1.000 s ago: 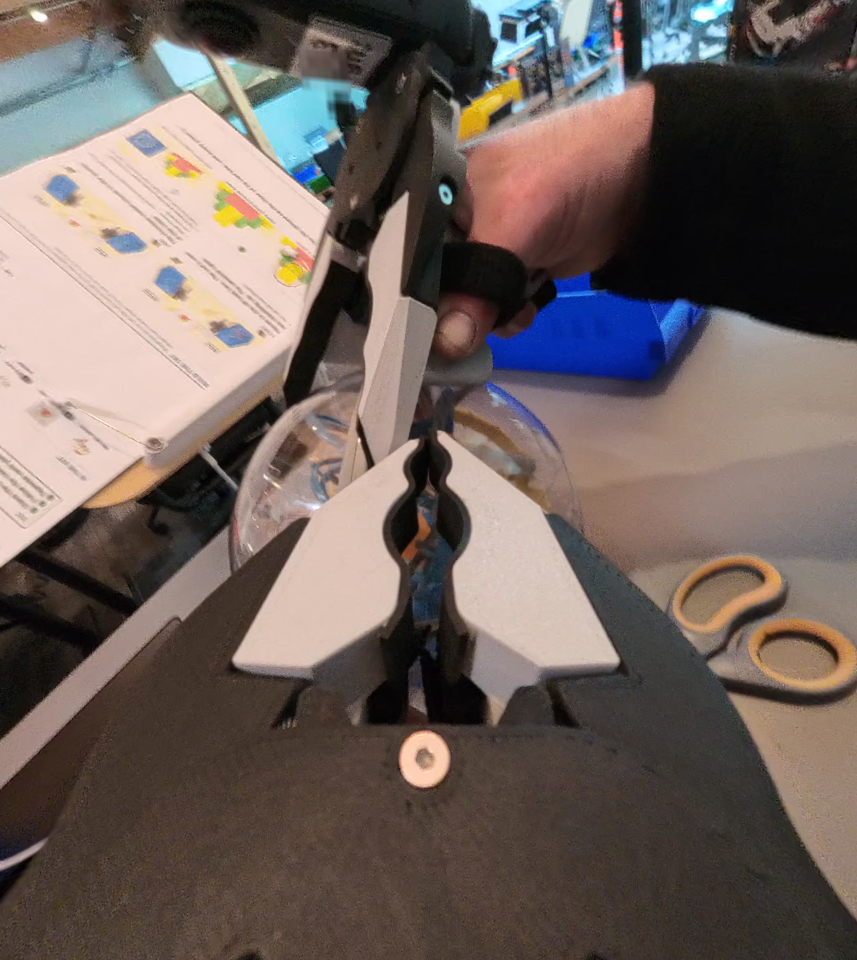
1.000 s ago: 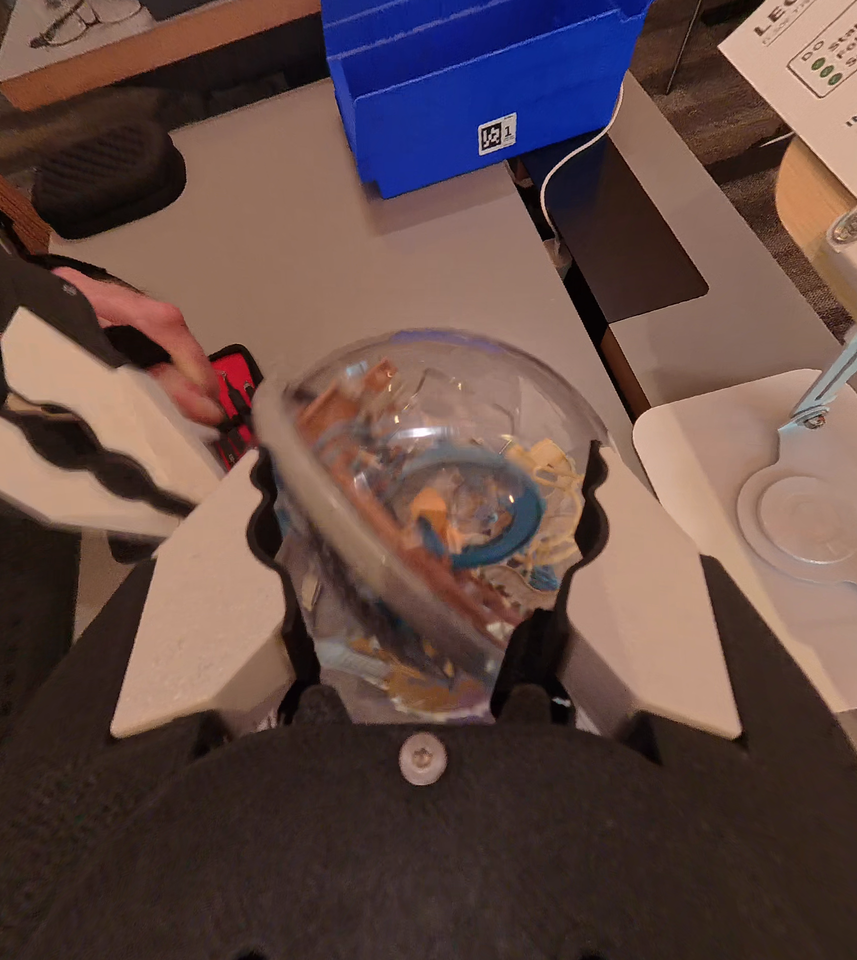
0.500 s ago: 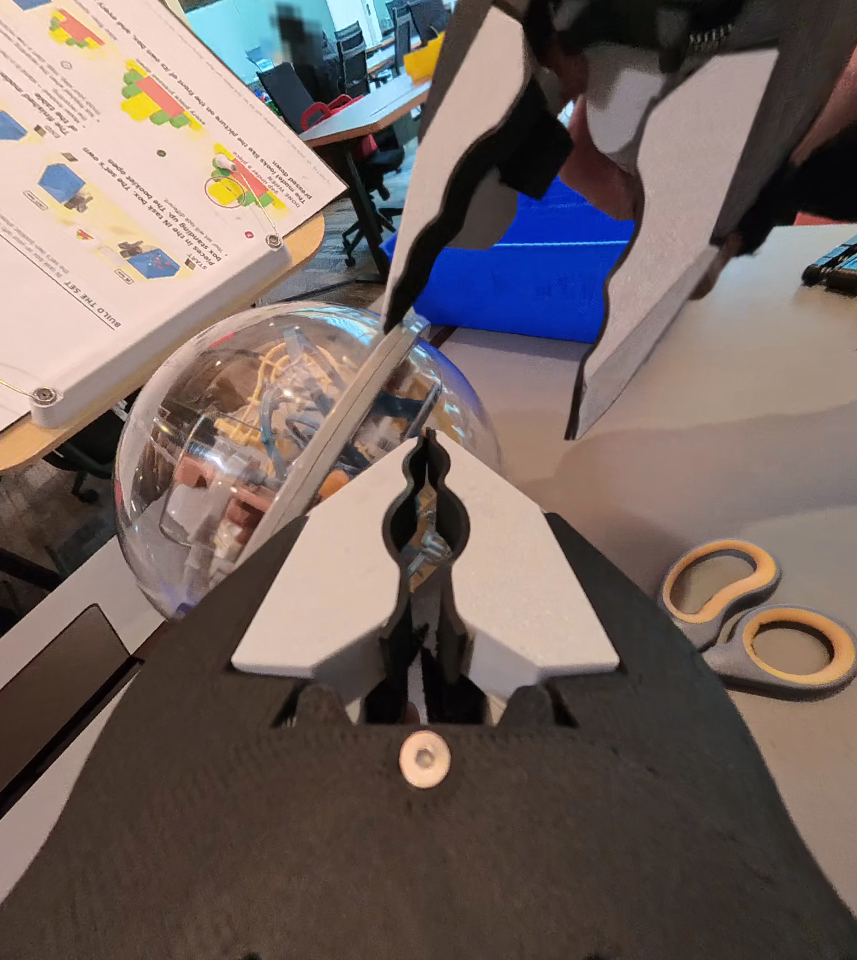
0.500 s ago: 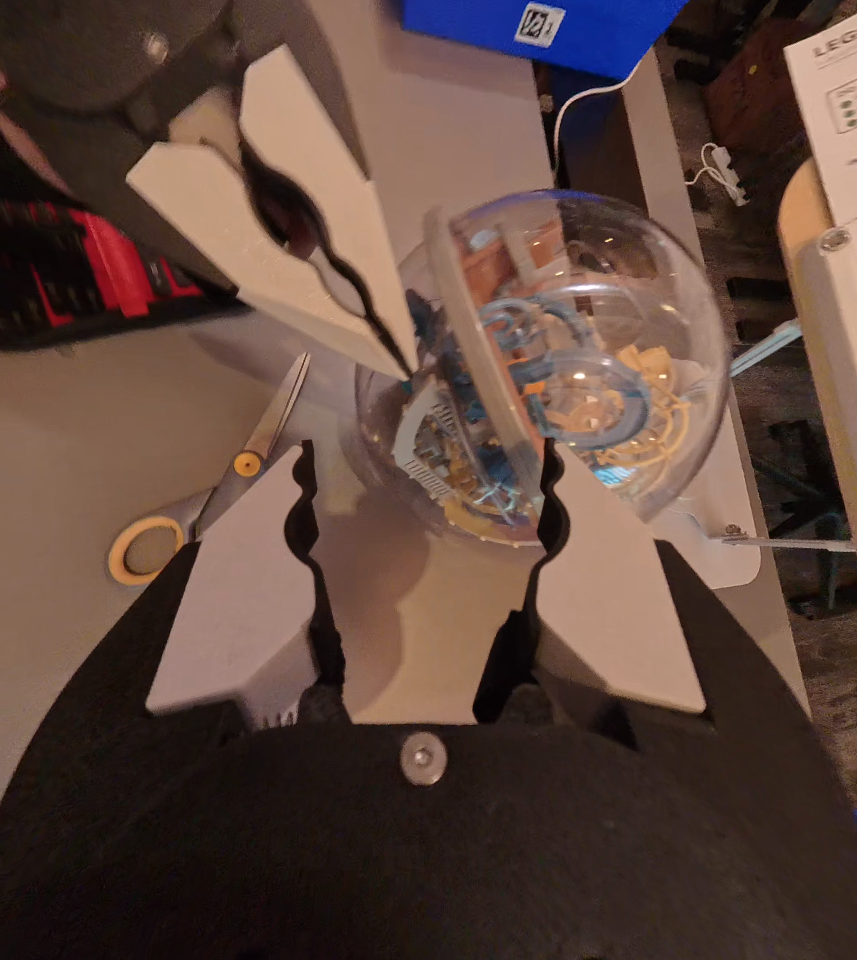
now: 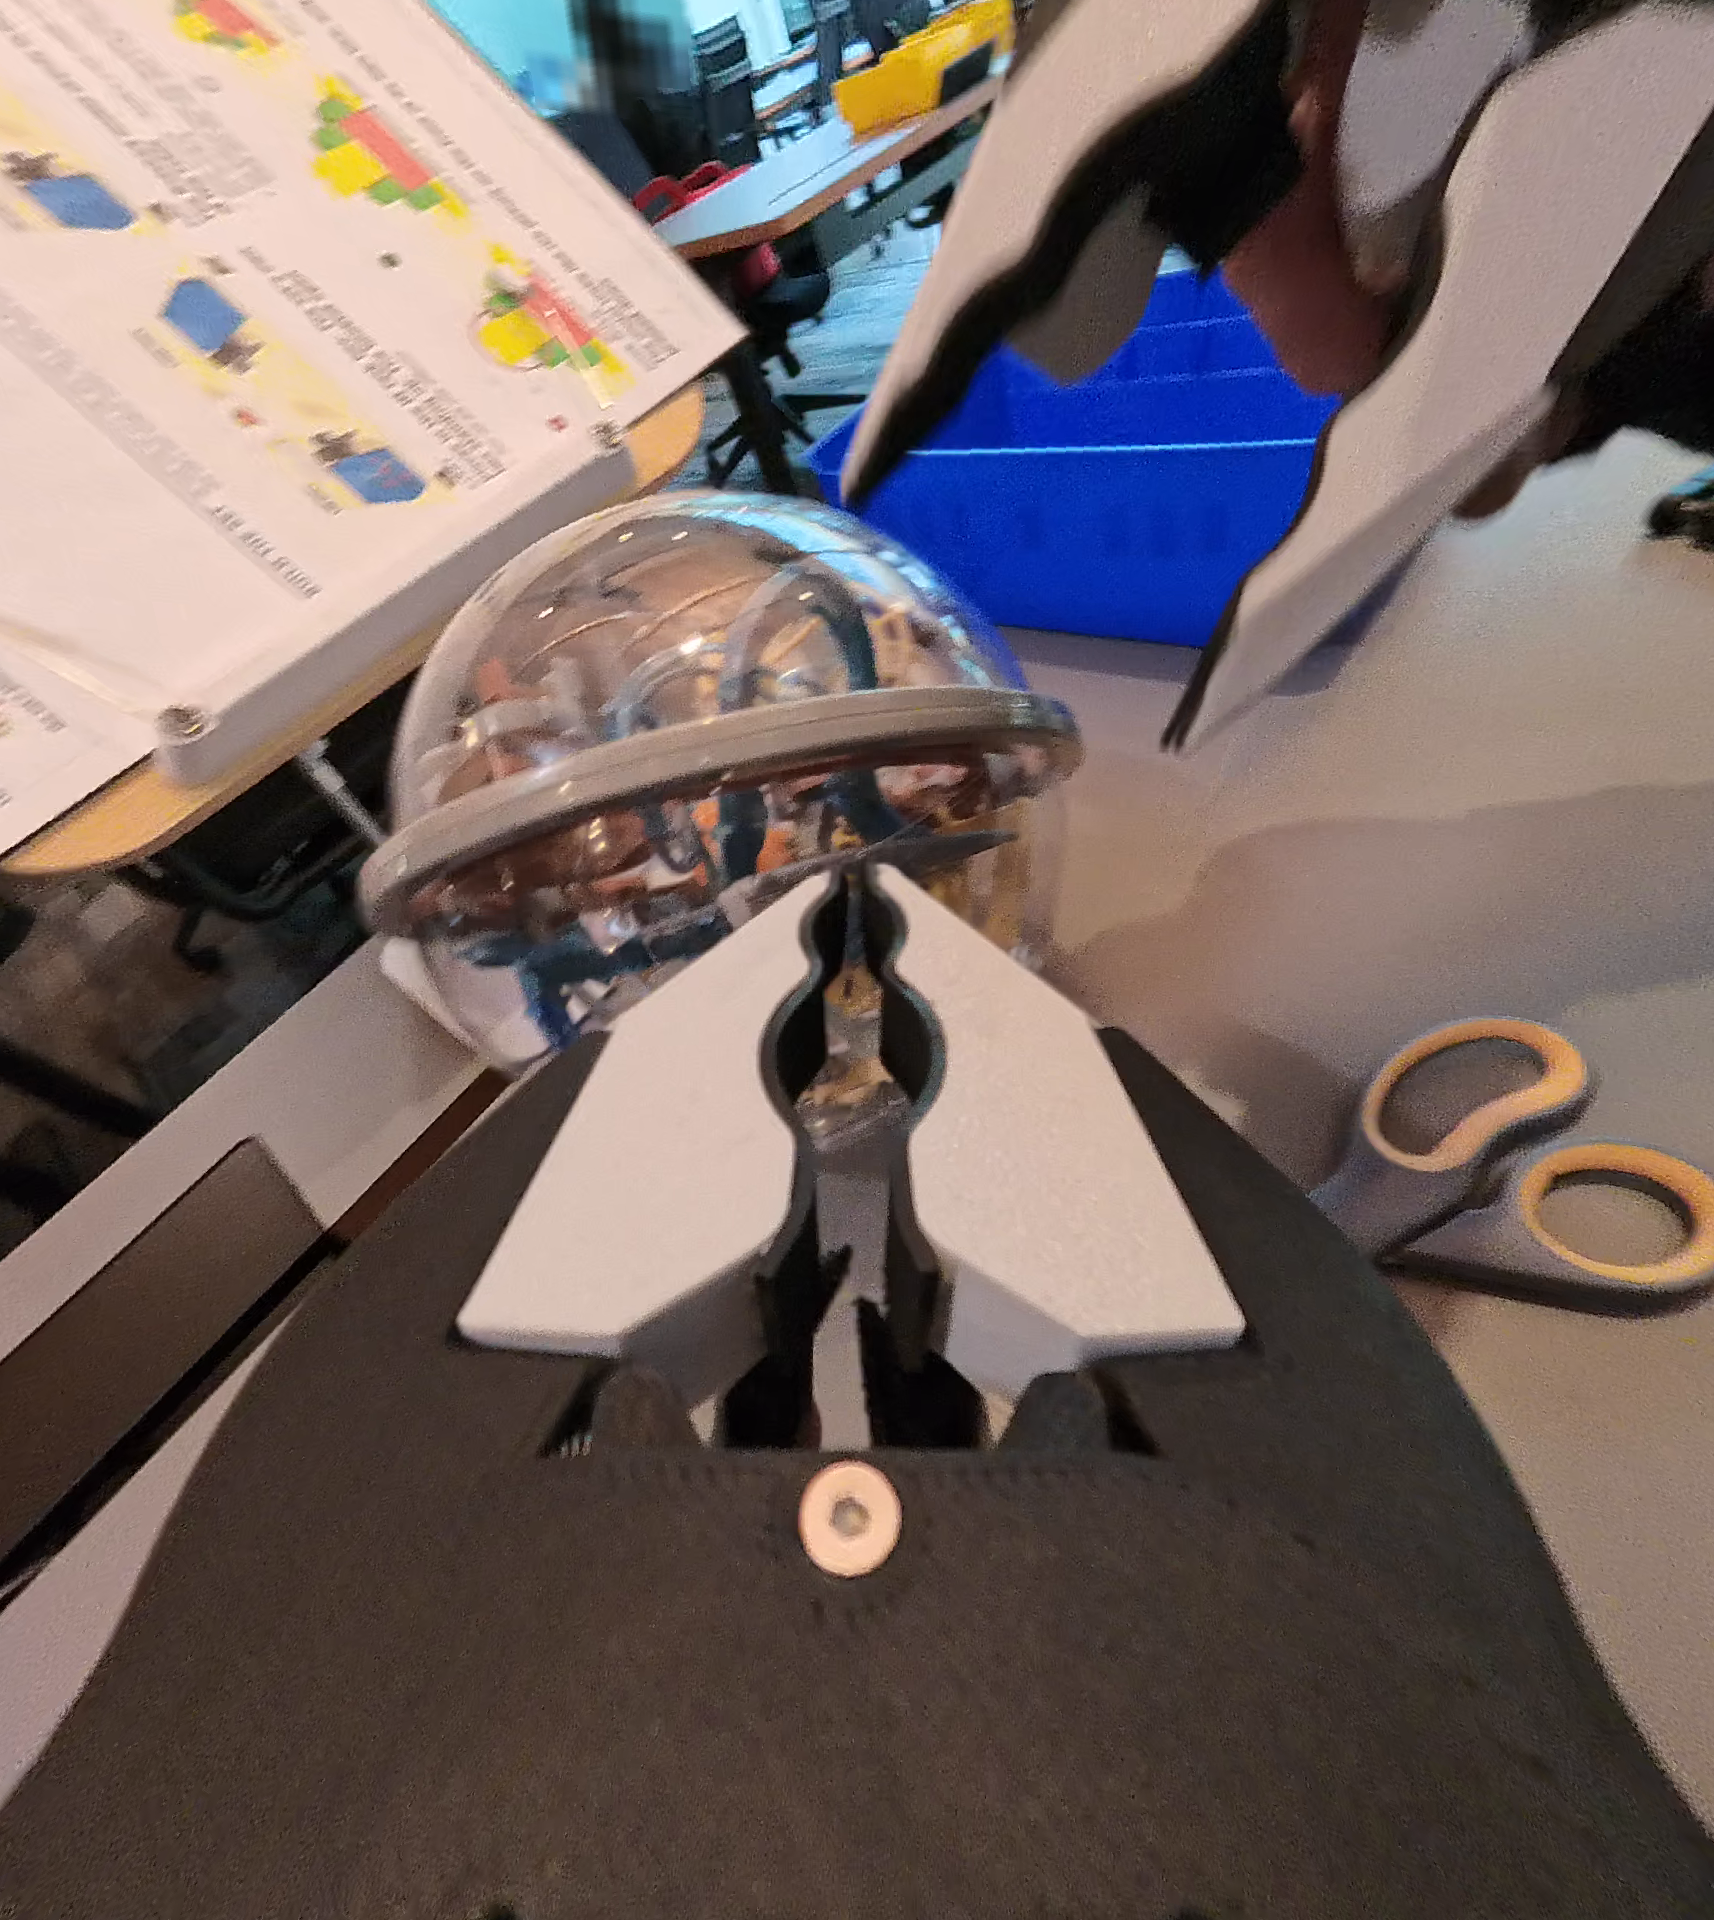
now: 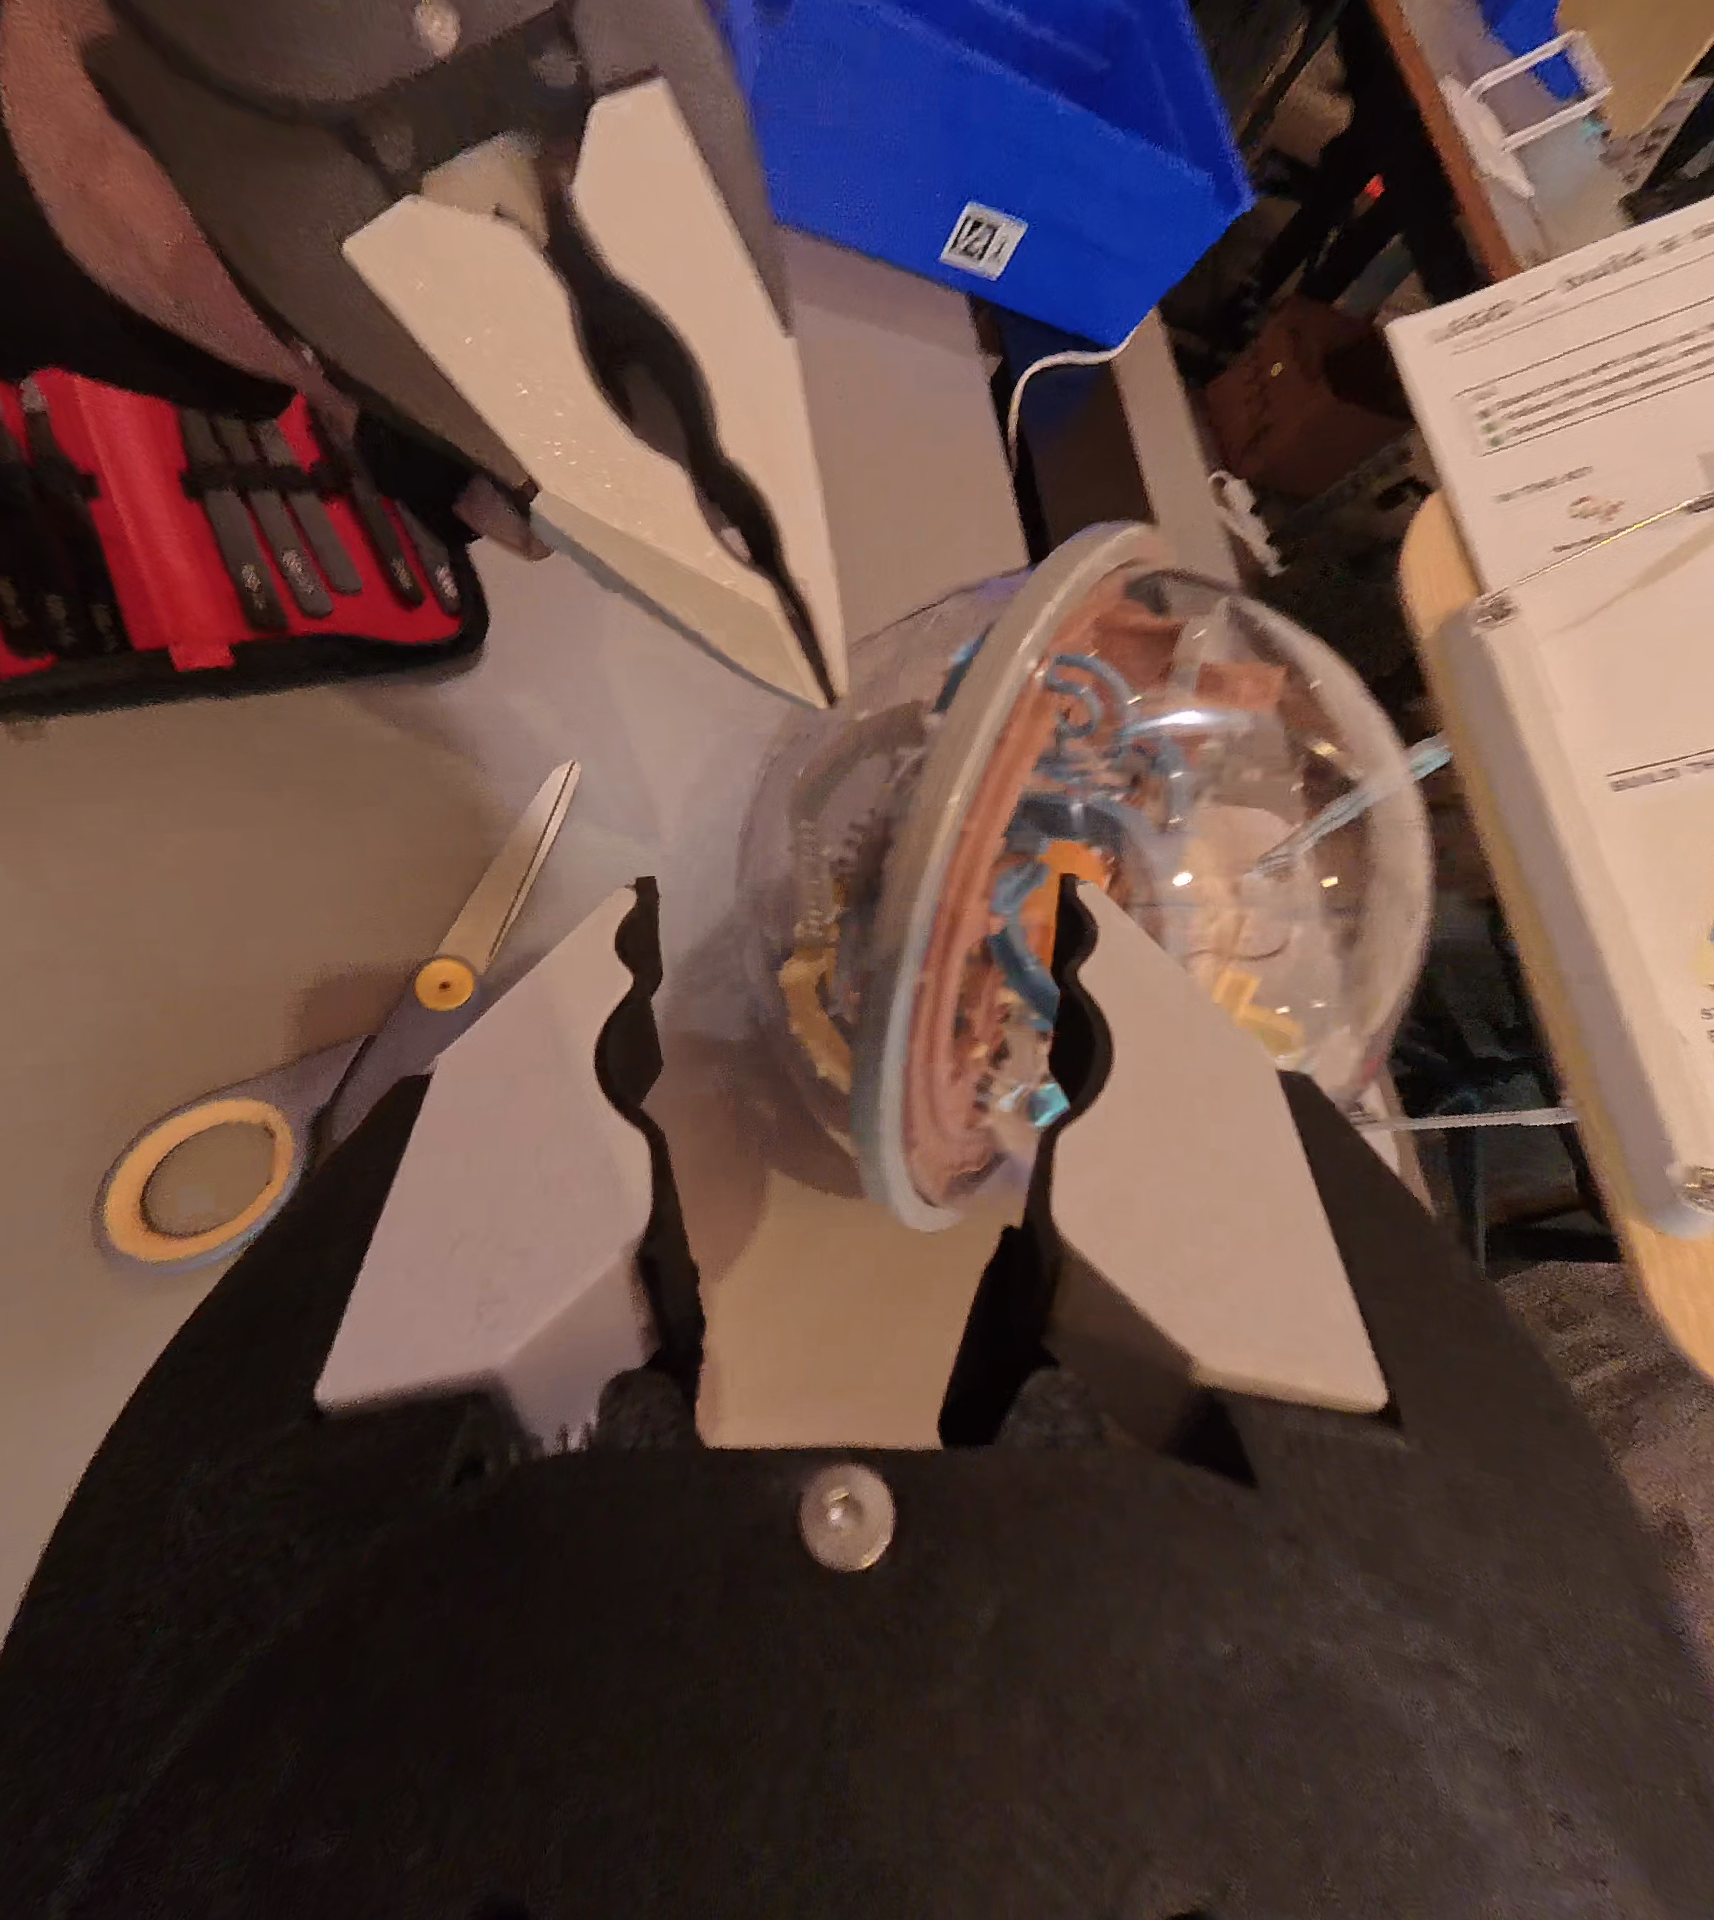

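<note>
Rolling is the risk: clear maze ball (image 6: 1092,883), frame centre, sits near the table (image 6: 157,831) edge. Left gripper (image 5: 855,883) is clenched, tips touching it; right gripper (image 6: 858,894) is spread, gripping nothing.

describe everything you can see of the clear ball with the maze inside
The clear ball is a see-through plastic sphere in two halves joined by a grey rim, packed with blue, orange, tan and brown track pieces. It sits at the grey table's edge. The left tongs, shut, touch it with their tips; the right tongs hover open, apart.
</note>
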The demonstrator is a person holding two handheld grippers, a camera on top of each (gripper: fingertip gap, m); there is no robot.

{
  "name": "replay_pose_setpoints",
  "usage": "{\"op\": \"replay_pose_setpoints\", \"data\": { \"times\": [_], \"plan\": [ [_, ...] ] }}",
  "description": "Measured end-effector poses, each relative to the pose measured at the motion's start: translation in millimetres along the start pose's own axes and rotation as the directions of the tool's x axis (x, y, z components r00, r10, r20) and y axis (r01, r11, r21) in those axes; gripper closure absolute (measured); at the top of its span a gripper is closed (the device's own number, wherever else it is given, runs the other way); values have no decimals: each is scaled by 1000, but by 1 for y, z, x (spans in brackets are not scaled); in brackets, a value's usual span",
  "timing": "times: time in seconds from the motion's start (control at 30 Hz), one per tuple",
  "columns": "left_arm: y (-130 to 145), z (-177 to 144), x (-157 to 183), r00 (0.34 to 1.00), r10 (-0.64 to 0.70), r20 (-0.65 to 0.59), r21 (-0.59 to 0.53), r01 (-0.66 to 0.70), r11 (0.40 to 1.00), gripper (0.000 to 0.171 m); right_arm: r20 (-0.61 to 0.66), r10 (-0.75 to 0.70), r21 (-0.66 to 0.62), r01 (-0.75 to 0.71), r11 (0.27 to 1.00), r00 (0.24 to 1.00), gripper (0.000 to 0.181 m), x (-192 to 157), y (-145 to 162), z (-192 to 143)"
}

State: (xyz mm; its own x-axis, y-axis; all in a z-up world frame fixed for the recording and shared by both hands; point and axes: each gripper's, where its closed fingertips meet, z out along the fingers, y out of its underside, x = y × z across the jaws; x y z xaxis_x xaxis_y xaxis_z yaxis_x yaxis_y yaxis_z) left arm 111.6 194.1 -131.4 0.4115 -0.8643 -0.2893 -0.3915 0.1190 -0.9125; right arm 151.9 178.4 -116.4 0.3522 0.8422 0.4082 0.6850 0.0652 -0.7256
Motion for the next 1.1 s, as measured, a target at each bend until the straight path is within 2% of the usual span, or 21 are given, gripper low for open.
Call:
{"op": "replay_pose_setpoints", "data": {
  "times": [0.03,0.07,0.13,0.17,0.2,0.3,0.4,0.53,0.7,0.8,0.83,0.93,1.0,1.1],
  "plan": [
    [3,-1,-8,999,-25,23,-1,26,1000,161,-24,0,12,0,1000,1000,102,14,-7,-3],
    [6,-1,-18,997,-63,52,-2,63,998,142,-28,7,22,-7,1000,1000,94,28,-13,-4],
    [17,4,-31,990,-125,68,-20,127,992,112,20,79,11,-79,997,997,85,57,-14,6],
    [24,9,-35,985,-159,69,-38,162,986,98,56,114,-12,-113,993,992,72,68,-10,15],
    [29,12,-37,979,-197,59,-35,199,979,94,91,138,-31,-136,990,986,66,75,-6,25],
    [40,22,-52,962,-266,65,-31,269,963,82,143,157,-95,-144,985,977,67,81,5,48],
    [34,28,-62,943,-332,23,25,331,943,81,120,164,-97,-153,984,979,61,90,9,60],
    [34,36,-66,930,-367,-17,35,368,929,75,133,195,-94,-184,978,972,63,96,9,63],
    [31,26,-92,915,-403,-10,73,402,913,75,142,210,-70,-202,977,967,63,98,4,69],
    [34,36,-88,846,-514,-143,15,521,854,71,138,207,-71,-198,978,969,64,96,0,73],
    [34,38,-89,832,-531,-161,30,542,840,70,137,210,-76,-201,977,968,64,97,0,73],
    [33,36,-92,805,-563,-185,73,583,809,81,137,224,-82,-215,973,965,65,99,1,73],
    [29,31,-92,801,-566,-194,99,590,801,100,137,236,-68,-229,971,962,65,100,1,73],
    [24,28,-74,809,-542,-228,93,572,815,111,142,255,-5,-257,966,956,75,101,-9,75]
  ]
}}
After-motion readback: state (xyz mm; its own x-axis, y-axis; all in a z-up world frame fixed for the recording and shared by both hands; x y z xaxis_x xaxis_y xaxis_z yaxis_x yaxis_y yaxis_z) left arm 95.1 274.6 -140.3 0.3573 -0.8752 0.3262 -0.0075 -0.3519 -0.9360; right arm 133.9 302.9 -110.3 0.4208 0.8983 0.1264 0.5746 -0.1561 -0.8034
